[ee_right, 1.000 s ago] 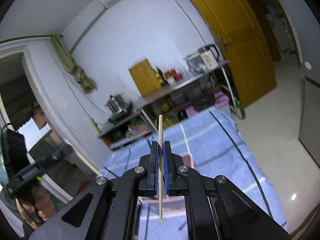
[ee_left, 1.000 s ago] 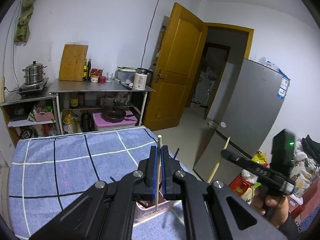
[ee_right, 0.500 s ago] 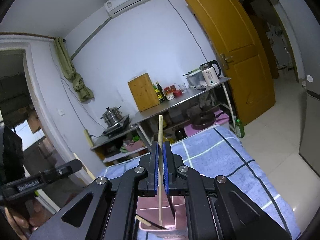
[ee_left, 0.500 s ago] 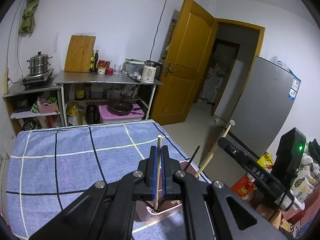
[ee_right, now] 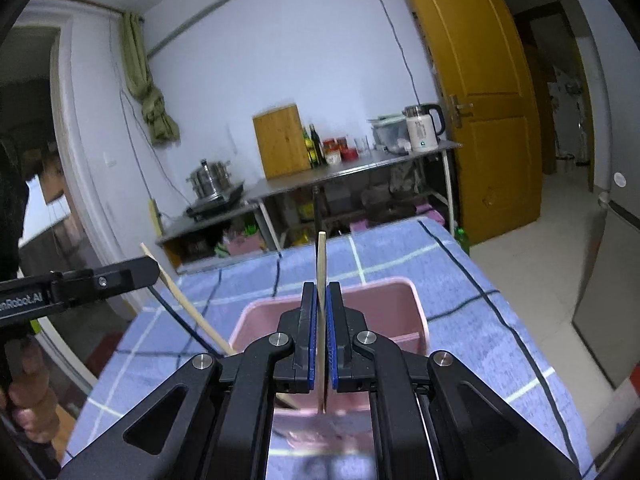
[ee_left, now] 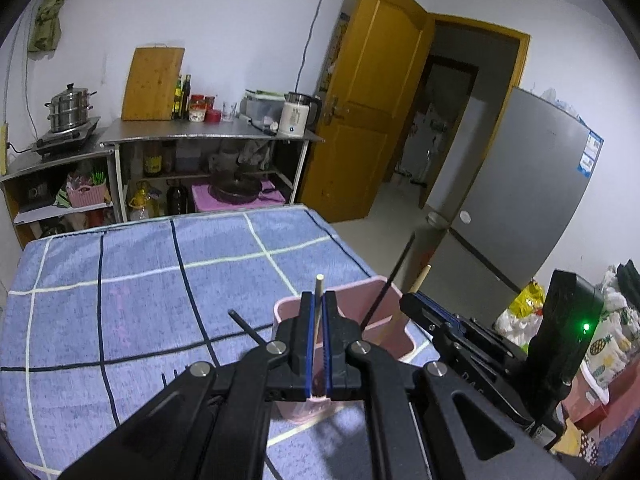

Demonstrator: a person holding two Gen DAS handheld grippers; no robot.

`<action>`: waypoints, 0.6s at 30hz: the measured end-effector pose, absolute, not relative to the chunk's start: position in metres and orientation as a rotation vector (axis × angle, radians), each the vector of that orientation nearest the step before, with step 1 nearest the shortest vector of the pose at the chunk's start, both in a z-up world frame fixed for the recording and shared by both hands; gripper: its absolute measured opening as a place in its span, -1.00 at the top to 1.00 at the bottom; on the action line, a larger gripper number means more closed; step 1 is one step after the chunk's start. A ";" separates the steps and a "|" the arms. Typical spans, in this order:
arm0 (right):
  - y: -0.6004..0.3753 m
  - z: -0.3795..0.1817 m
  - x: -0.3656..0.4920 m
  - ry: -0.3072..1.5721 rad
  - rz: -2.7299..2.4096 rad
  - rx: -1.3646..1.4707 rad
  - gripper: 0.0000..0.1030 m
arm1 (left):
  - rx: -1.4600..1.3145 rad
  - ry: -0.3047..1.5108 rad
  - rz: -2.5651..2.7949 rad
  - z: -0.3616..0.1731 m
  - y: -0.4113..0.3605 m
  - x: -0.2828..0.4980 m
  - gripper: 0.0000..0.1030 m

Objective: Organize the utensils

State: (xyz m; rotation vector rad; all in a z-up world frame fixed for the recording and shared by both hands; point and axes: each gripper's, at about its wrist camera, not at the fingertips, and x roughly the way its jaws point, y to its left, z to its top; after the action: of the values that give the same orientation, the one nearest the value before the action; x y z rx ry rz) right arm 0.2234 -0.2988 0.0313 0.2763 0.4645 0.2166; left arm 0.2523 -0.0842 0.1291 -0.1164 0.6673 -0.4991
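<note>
My left gripper (ee_left: 318, 300) is shut on a pale wooden chopstick (ee_left: 319, 283) that stands upright over the pink bin (ee_left: 384, 286). A black chopstick (ee_left: 390, 280) leans in the bin, and another black one (ee_left: 244, 322) pokes out to its left. My right gripper (ee_right: 321, 292) is shut on a second wooden chopstick (ee_right: 321, 256), directly above the pink bin (ee_right: 416, 308). In the right wrist view the left gripper (ee_right: 154, 270) comes in from the left, and its chopstick (ee_right: 188, 304) slants down into the bin. The right gripper (ee_left: 408, 300) shows beside the bin's right rim.
The bin stands near the right edge of a table under a blue checked cloth (ee_left: 140, 280). Behind are a steel shelf (ee_left: 208, 134) with a kettle (ee_left: 294, 118), a cutting board and a steamer pot, an orange door (ee_left: 368, 120) and a grey fridge (ee_left: 520, 200). A hand (ee_right: 32, 408) grips the left handle.
Both grippers have come down toward the pink bin, which now fills more of each view. The right gripper has levelled out from a tilt. Each still clamps its wooden chopstick.
</note>
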 end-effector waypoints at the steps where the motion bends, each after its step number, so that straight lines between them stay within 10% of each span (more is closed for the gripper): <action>1: -0.299 0.030 0.222 0.466 0.218 0.272 0.91 | -0.111 0.678 -0.501 0.126 -0.085 0.252 0.92; 18: -0.304 0.045 0.199 0.526 0.204 0.196 0.57 | -0.128 0.734 -0.495 0.114 -0.074 0.235 0.70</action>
State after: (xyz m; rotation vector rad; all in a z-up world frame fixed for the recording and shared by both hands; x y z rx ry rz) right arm 0.1985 -0.3039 0.0450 0.1959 0.5263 0.2039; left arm 0.2352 -0.0741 0.1143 -0.1277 0.7344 -0.4948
